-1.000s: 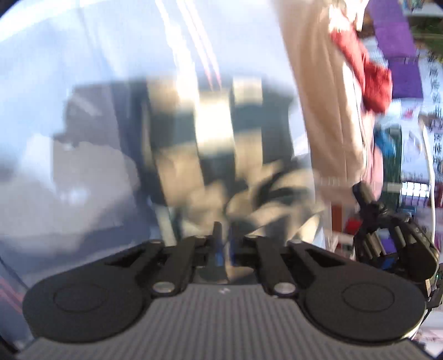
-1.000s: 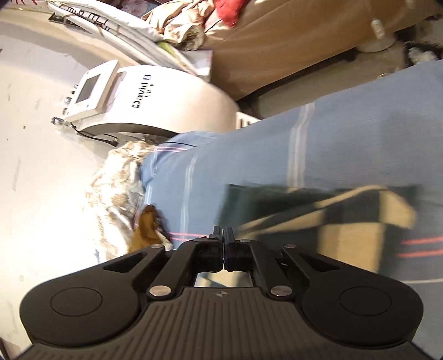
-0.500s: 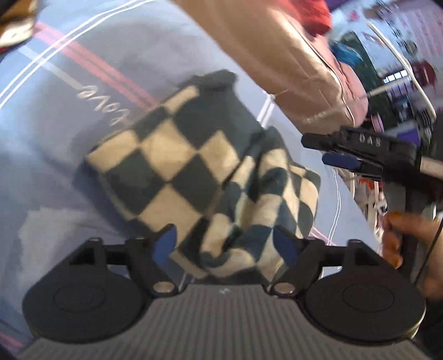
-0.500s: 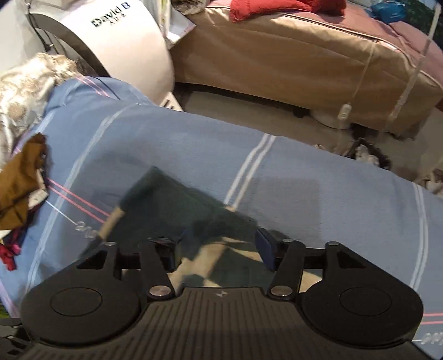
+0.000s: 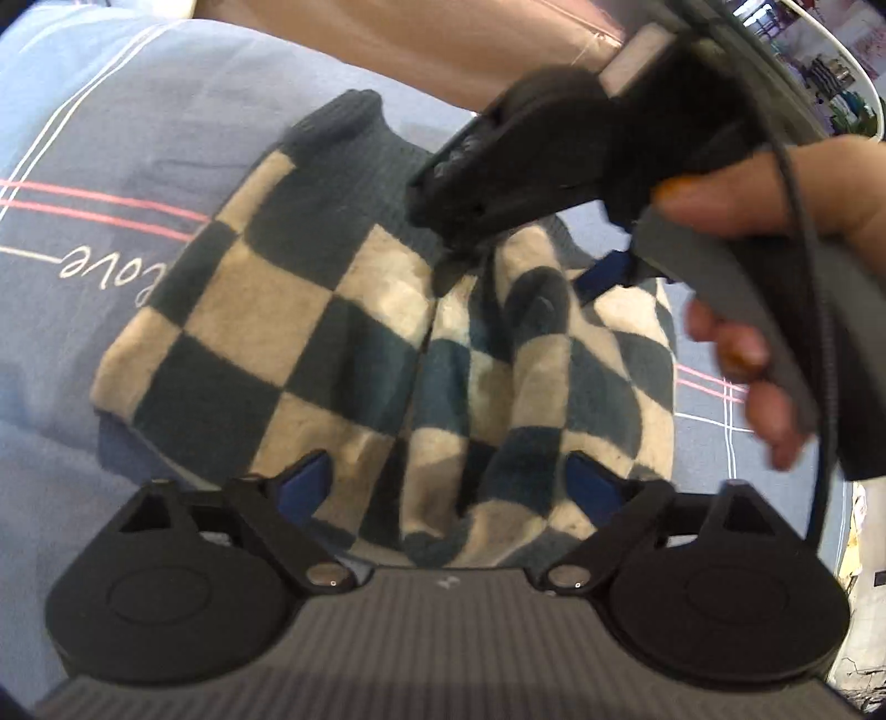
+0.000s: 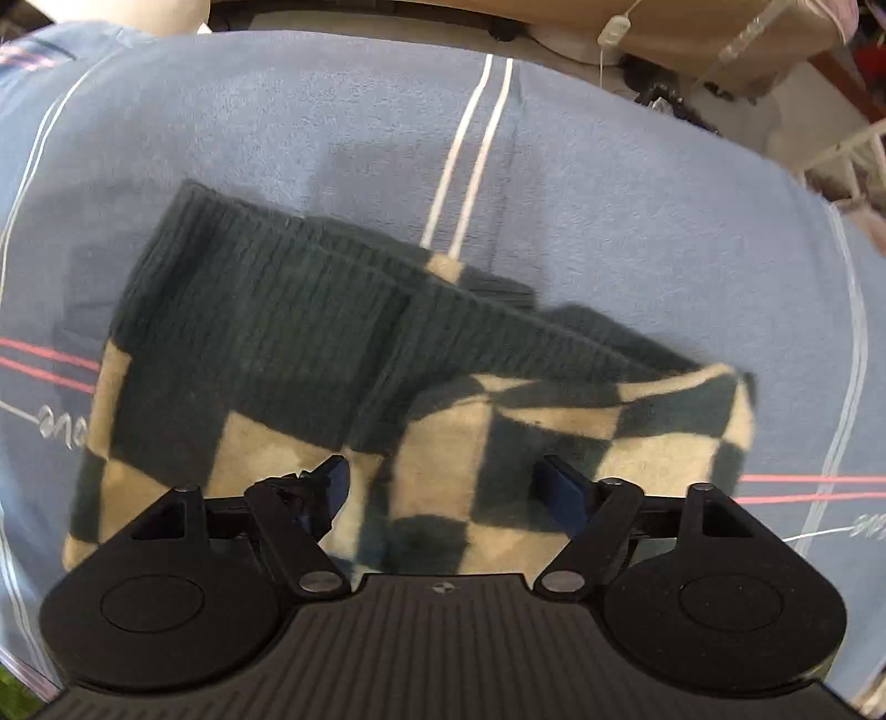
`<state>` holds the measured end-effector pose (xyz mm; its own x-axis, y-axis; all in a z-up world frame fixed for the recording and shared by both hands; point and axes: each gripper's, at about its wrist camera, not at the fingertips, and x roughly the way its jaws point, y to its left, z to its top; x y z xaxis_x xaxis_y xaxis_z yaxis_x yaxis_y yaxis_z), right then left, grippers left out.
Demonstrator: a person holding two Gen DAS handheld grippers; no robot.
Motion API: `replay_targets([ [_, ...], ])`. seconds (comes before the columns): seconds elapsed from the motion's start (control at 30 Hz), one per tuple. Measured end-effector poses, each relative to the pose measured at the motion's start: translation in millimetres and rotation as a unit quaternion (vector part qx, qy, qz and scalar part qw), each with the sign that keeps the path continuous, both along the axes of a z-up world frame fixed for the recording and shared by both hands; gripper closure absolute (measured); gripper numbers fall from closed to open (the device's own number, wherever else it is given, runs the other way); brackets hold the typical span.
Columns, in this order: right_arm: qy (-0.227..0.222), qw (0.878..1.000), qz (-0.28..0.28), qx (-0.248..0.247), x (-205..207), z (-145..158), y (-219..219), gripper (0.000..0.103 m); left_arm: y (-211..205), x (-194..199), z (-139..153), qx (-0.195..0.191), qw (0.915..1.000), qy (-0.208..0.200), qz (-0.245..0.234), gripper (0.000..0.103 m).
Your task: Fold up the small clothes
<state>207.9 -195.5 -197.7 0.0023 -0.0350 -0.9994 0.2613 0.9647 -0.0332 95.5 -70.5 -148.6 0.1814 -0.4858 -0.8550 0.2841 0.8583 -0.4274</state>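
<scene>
A dark-green and cream checkered knit garment (image 5: 310, 310) lies folded and partly bunched on a blue striped bedsheet (image 5: 111, 111). In the right wrist view the garment (image 6: 343, 354) shows its dark ribbed band at the far side. My left gripper (image 5: 448, 482) is open, just above the garment's near bunched edge. My right gripper (image 6: 448, 482) is open, low over the checkered part. The right gripper also shows in the left wrist view (image 5: 531, 271), held by a hand above the garment's right side.
The sheet (image 6: 609, 166) has white and pink stripes and script lettering (image 5: 111, 266). A tan upholstered bed or couch (image 5: 443, 50) stands beyond the sheet's far edge. Floor and cables (image 6: 664, 88) lie past the sheet in the right wrist view.
Both grippers were shut on the garment a second ago and have opened, letting it drop onto the sheet. The right gripper has moved in over the garment's right side.
</scene>
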Motion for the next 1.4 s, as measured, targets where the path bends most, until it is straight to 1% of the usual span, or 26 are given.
replay_targets([
  [0.03,-0.004,1.000,0.004,-0.005,0.6,-3.5,-1.2,0.000,-0.2,0.8,0.2,0.000,1.0000,0.003,-0.003,0.038],
  [0.07,-0.006,1.000,0.009,-0.011,0.4,-6.8,-3.7,0.000,-1.3,1.1,0.8,-0.001,0.9999,0.006,-0.011,0.044],
  [0.13,-0.011,1.000,0.004,-0.003,-2.6,-11.5,-13.4,0.000,-3.7,0.2,-0.3,0.000,0.9997,0.008,-0.024,0.063],
  [0.17,-0.017,1.000,0.002,-0.003,-3.9,-10.6,-16.7,0.016,-4.2,-0.3,-1.5,0.002,0.9996,0.008,-0.025,0.068],
  [0.2,-0.025,1.000,0.002,0.001,-5.7,-9.3,-21.0,0.027,-4.0,-1.1,-1.6,0.003,0.9996,0.006,-0.026,0.075],
  [0.23,-0.034,0.999,-0.001,0.011,-7.4,-7.5,-26.0,0.052,-3.3,-2.2,-0.2,0.004,0.9997,0.002,-0.025,0.084],
  [0.27,-0.043,0.999,-0.005,0.019,-9.6,-5.3,-30.8,0.064,-3.1,-2.9,2.1,0.002,0.9998,-0.002,-0.021,0.087],
  [0.37,-0.075,0.996,-0.009,0.042,-19.9,2.2,-45.4,0.071,8.8,-1.6,12.3,-0.028,0.9996,0.005,0.006,0.091],
  [0.43,-0.104,0.992,-0.029,0.061,-30.4,12.7,-59.4,0.072,19.8,-1.1,19.3,-0.050,0.9984,0.012,0.023,0.093],
  [0.5,-0.140,0.986,-0.048,0.081,-41.6,33.8,-68.5,0.072,34.0,1.1,26.0,-0.072,0.9961,0.020,0.047,0.095],
  [0.57,-0.166,0.981,-0.038,0.096,-46.5,54.9,-68.3,0.072,50.8,0.1,31.9,-0.082,0.9939,0.022,0.070,0.096],
  [0.6,-0.173,0.979,-0.033,0.104,-41.3,62.0,-61.3,0.072,59.8,-1.6,35.1,-0.081,0.9931,0.022,0.082,0.099],
  [0.67,-0.179,0.977,-0.017,0.112,-30.3,67.1,-49.4,0.072,79.6,-2.8,34.8,-0.067,0.9911,0.021,0.114,0.099],
  [0.7,-0.182,0.977,-0.009,0.114,-25.8,66.1,-42.5,0.072,89.8,-3.0,37.0,-0.051,0.9907,0.013,0.125,0.099],
  [0.77,-0.181,0.974,-0.014,0.135,-9.8,59.6,-22.4,0.072,100.8,0.4,35.0,-0.013,0.9917,0.002,0.128,0.099],
  [0.83,-0.180,0.971,-0.023,0.155,2.0,50.1,-7.6,0.072,109.1,5.7,40.0,-0.001,0.9912,-0.016,0.131,0.099],
  [0.9,-0.183,0.969,-0.024,0.163,13.0,42.7,8.5,0.072,115.6,10.1,56.8,0.009,0.9905,-0.046,0.129,0.096],
  [0.97,-0.185,0.966,-0.033,0.179,20.5,40.5,16.2,0.072,118.4,14.0,75.6,0.032,0.9873,-0.091,0.126,0.084],
  [1.0,-0.188,0.964,-0.037,0.184,19.6,44.9,20.4,0.072,115.7,16.8,82.8,0.048,0.9857,-0.109,0.119,0.074],
  [1.03,-0.192,0.964,-0.037,0.181,18.4,48.6,23.8,0.071,114.6,19.9,87.1,0.061,0.9847,-0.118,0.113,0.070],
  [1.1,-0.183,0.969,-0.029,0.165,22.8,41.3,29.7,0.069,112.6,26.5,88.2,0.057,0.9863,-0.112,0.107,0.069],
  [1.13,-0.168,0.971,-0.028,0.168,24.4,33.5,32.1,0.059,111.5,28.8,89.0,0.046,0.9884,-0.102,0.103,0.069],
  [1.17,-0.162,0.970,-0.035,0.179,24.0,25.5,32.5,0.045,107.6,29.5,88.4,0.037,0.9896,-0.098,0.098,0.069],
  [1.23,-0.175,0.960,-0.059,0.210,20.7,18.3,27.0,0.034,92.9,27.8,91.4,0.035,0.9915,-0.100,0.076,0.069],
  [1.33,-0.201,0.951,-0.078,0.221,12.6,30.9,8.7,0.033,73.6,24.7,88.4,0.036,0.9934,-0.100,0.043,0.069],
  [1.4,-0.245,0.949,-0.050,0.190,0.8,56.4,-3.2,0.033,61.1,23.5,78.3,0.038,0.9938,-0.102,0.024,0.069],
])
